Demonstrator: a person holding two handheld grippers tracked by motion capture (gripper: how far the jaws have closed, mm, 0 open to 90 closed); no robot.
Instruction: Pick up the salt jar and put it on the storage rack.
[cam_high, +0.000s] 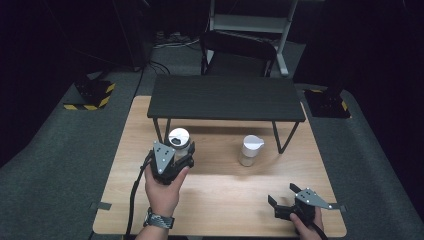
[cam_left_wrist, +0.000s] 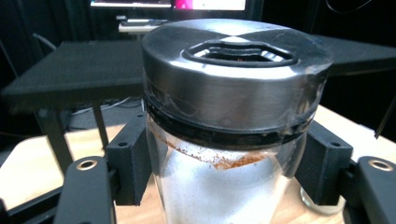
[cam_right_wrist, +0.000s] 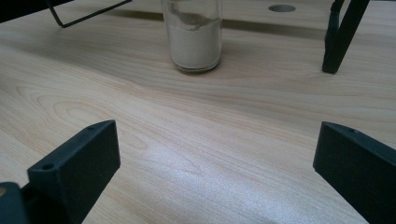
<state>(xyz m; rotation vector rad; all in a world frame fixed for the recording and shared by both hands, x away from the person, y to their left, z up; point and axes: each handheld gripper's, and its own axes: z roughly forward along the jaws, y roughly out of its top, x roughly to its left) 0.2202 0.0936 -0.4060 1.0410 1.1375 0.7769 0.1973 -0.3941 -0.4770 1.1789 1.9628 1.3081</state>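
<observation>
High view: your left gripper clamps 1 spice jar before the black shelf; placing remains.
Left gripper view: both jaws press the glass below the steel lid.
Right gripper view: your jaws gape empty, the second jar untouched on the table.

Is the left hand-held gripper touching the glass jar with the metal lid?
Touching. The left gripper view shows the left hand-held gripper with both black jaws pressed against the metal-lidded glass jar.

Black shelf overhangs the back; bare tabletop in front.
</observation>
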